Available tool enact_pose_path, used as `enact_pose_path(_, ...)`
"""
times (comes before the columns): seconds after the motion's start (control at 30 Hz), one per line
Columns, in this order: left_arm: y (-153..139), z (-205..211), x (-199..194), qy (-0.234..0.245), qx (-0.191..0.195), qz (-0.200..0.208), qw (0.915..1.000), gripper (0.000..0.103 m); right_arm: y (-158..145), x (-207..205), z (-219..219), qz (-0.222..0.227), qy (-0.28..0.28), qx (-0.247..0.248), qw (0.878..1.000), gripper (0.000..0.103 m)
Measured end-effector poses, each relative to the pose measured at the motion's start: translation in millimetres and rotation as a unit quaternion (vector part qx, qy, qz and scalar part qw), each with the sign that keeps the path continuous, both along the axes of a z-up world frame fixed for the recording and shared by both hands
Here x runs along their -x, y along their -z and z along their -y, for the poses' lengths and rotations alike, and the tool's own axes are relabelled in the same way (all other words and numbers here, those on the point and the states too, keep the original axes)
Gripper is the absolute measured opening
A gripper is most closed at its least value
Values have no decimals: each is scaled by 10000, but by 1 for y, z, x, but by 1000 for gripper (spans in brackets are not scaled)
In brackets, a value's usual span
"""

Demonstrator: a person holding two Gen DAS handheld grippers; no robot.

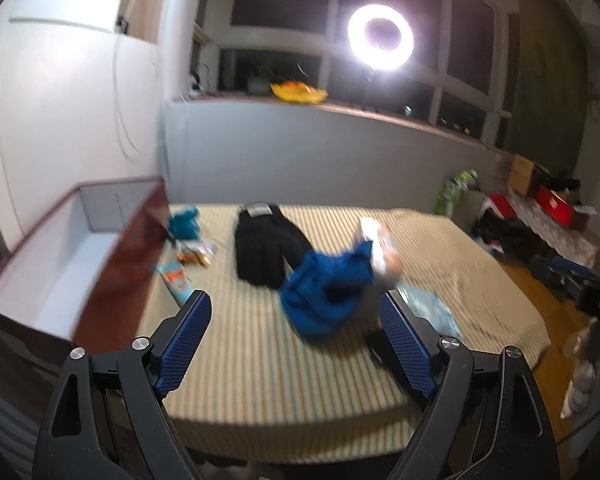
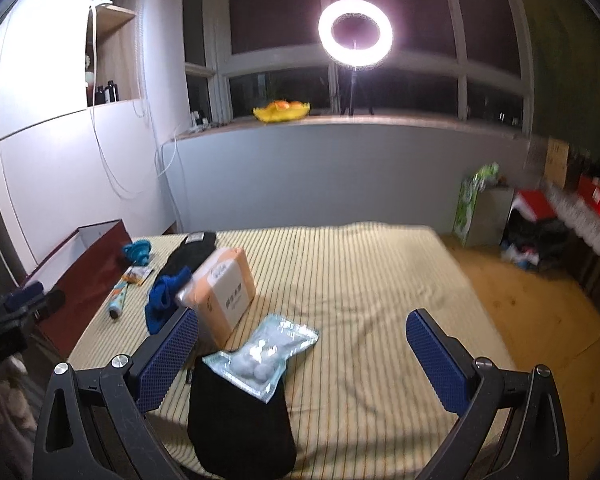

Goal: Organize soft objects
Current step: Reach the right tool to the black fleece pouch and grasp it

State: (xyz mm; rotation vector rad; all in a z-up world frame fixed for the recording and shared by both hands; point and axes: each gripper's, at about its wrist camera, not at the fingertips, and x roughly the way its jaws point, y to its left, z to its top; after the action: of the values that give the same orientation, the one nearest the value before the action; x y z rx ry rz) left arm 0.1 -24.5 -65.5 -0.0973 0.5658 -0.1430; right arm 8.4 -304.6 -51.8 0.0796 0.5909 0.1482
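Both grippers are held spread wide with nothing between their blue, dimpled pads: the left gripper point(image 1: 296, 344) low in its frame, the right gripper point(image 2: 302, 354) likewise. On the striped sheet point(image 2: 360, 280), a crumpled blue cloth point(image 1: 326, 292) is seen mid-frame, touching a flat black garment point(image 1: 266, 246). A shiny bag of cotton balls point(image 2: 262, 354) overlaps a black pouch point(image 2: 240, 424) at the near edge. A rigid red box point(image 1: 112, 260) lies open at left. The sheet's right half is bare.
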Motion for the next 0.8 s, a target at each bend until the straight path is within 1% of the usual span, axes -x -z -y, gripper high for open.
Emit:
enact_pose_path(0.1, 14, 8, 0, 217, 86, -281, 9993, 86, 12, -4, 6, -276, -130, -124, 9995, 103)
enact_pose_path(0.23, 30, 20, 0, 481, 227, -569, 9970, 86, 35, -11, 9, -792, -419, -272, 9956, 103)
enact_pose_path(0.37, 44, 33, -1, 747, 458, -902, 9921, 86, 56, -16, 8, -1207, -703, -405, 9894, 103)
enact_pose_path(0.47, 50, 43, -1, 945, 552, -1051, 9884, 86, 69, -23, 6, -1521, -936, -644, 9818, 103)
enact_pose_path(0.6, 56, 55, -5, 1233, 754, -1344, 9803, 86, 83, -34, 4, -1830, -1114, -813, 9734, 102)
enact_pose_path(0.73, 66, 64, -13, 1417, 961, -1646, 9714, 86, 89, -41, -2, -2022, -1319, -907, 9662, 100)
enact_pose_path(0.8, 68, 68, -14, 1457, 989, -1717, 9693, 85, 93, -46, -5, -2132, -1391, -954, 9623, 100)
